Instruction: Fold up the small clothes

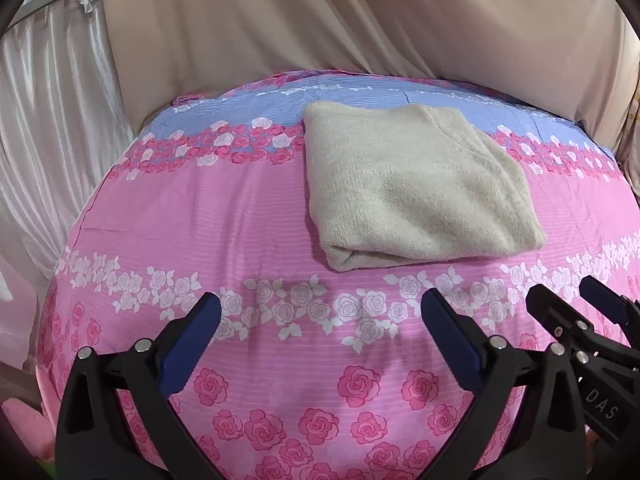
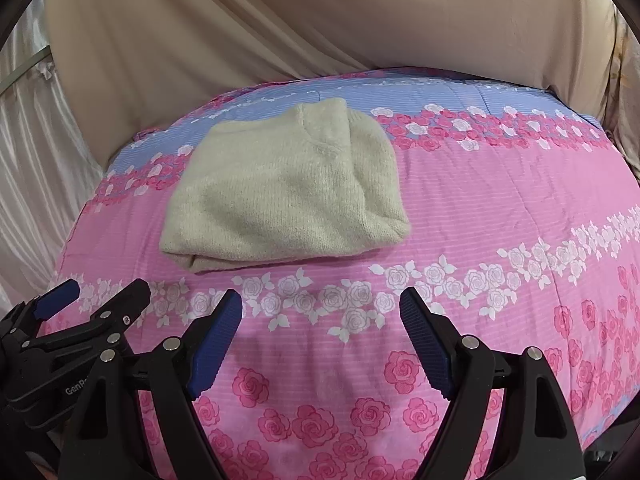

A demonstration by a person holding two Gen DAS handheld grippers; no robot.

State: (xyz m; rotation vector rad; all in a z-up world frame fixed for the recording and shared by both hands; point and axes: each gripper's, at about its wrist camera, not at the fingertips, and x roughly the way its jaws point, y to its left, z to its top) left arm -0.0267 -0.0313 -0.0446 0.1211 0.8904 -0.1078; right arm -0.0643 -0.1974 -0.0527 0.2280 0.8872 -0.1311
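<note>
Sweater (image 1: 416,184) lies folded on the flowered bed sheet (image 1: 224,216); left hand-held gripper (image 1: 320,316) and right hand-held gripper (image 2: 320,312) hover near it, both spread wide and empty.

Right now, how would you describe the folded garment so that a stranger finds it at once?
Look at the bed with the pink rose-printed cover. Toward its far side lies a folded cream knitted sweater, the only plain, fuzzy thing there.
</note>
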